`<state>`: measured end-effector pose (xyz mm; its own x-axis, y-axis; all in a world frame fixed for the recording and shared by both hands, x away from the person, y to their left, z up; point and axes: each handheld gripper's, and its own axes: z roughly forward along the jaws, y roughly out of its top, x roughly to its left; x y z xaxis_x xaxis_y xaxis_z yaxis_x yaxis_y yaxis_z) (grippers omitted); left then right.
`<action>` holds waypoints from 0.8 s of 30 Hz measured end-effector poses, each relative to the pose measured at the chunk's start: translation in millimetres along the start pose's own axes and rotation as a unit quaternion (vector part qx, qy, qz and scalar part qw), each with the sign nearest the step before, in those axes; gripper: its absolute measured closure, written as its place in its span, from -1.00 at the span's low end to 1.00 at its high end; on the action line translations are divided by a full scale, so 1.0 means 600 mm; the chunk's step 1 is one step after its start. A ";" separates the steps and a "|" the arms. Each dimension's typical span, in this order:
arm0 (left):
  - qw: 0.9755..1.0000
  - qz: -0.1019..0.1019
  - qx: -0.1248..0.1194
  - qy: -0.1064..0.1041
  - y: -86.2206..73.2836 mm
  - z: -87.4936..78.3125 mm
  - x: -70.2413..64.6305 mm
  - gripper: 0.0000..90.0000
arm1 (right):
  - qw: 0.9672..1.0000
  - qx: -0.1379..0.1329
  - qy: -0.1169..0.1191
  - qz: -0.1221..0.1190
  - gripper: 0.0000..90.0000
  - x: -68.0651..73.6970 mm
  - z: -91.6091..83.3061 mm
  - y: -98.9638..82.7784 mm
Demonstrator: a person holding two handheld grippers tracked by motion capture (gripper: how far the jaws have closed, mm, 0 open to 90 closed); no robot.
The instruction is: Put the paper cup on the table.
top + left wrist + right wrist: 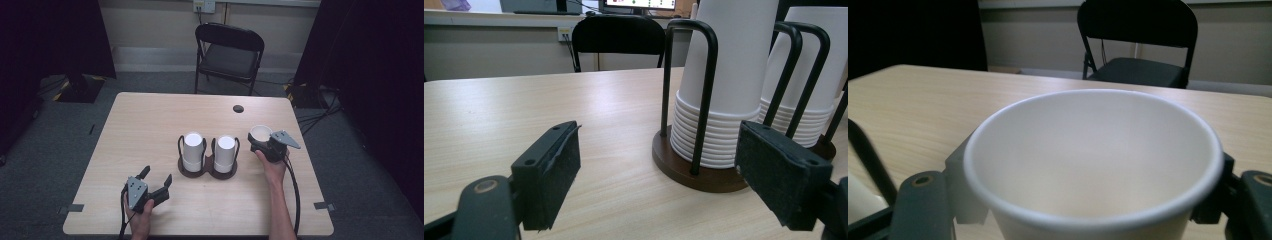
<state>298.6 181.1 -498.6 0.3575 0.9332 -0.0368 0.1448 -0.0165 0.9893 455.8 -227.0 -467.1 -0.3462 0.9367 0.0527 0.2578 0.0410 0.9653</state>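
Two stacks of upturned white paper cups (193, 150) (225, 152) stand in a dark brown holder (207, 173) with black wire loops at the table's middle. To the right of the holder, my right gripper (260, 141) is shut on a single white paper cup (261, 132), held upright with its mouth up. In the right gripper view this cup (1093, 150) sits between the two jaws. My left gripper (157, 175) stands open near the front left, empty. Its view looks at the nearer cup stack (729, 75) and the holder's base (694, 172) from a short distance.
A black folding chair (230, 52) stands beyond the table's far edge. A round cable hole (238, 108) lies at the table's back right. Tape marks (75, 208) sit by the front corners. Dark curtains hang on both sides.
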 end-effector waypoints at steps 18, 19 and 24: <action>1.000 0.005 -0.005 0.001 -0.001 -0.002 -0.001 -0.59 | 1.000 0.025 -0.006 0.008 -0.49 -0.006 -0.003 -0.040; 1.000 0.005 -0.004 0.002 -0.001 -0.002 -0.001 -0.59 | 1.000 0.027 -0.007 0.007 -0.50 -0.006 -0.004 -0.040; 1.000 0.006 -0.005 0.007 -0.001 -0.001 -0.004 -0.59 | 0.999 0.045 -0.009 0.010 -0.53 -0.006 -0.006 -0.040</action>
<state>297.3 179.1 -498.8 0.3457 0.9381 -0.0225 0.1319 -0.0249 0.9910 447.4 -232.8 -489.5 -0.3244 0.9435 0.0673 0.3447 0.0517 0.9373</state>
